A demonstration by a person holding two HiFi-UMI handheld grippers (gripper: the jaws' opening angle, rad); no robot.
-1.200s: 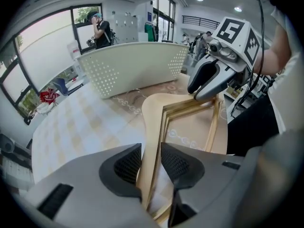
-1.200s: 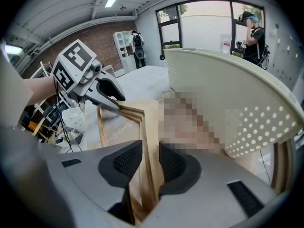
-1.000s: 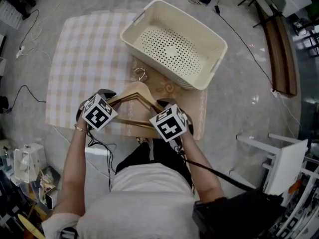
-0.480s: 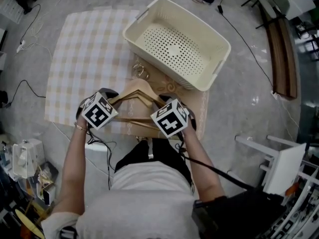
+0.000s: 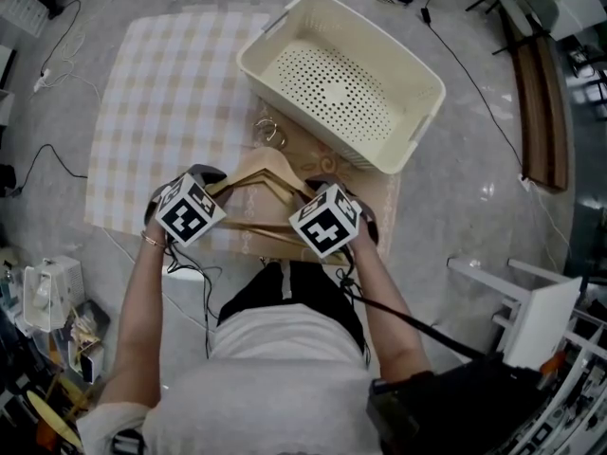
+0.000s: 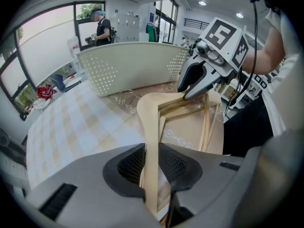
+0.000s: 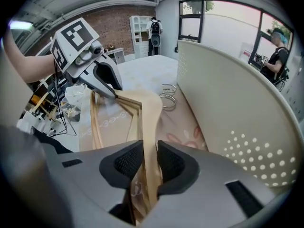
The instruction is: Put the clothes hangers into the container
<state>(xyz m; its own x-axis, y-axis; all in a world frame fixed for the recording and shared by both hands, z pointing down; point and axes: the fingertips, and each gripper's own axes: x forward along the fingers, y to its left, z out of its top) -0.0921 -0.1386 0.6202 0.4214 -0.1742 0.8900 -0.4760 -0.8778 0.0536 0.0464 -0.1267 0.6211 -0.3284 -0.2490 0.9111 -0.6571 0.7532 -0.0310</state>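
A stack of wooden hangers [image 5: 267,172] lies on the beige mat [image 5: 327,169], its metal hooks [image 5: 270,133] pointing at the cream perforated basket [image 5: 379,164] behind it. My left gripper [image 5: 212,182] is at the stack's left arm. In the left gripper view its jaws [image 6: 152,161] are closing and the pads press on the hanger arm [image 6: 151,127]. My right gripper [image 5: 318,188] is at the right arm. Its jaws [image 7: 150,163] are closing too, with the hanger arm [image 7: 151,118] between the pads, close on both sides. The basket [image 7: 228,103] holds nothing.
A checked cloth [image 5: 161,93] covers the table left of the mat. Cables [image 5: 57,36] run over the floor at the left. White furniture [image 5: 541,311] stands at the right and clutter [image 5: 47,301] at the lower left. A person [image 6: 102,25] stands far behind the basket.
Both grippers stay at the two arms of the hanger stack. The right one has edged slightly toward the basket. The hangers and basket have not shifted on the table.
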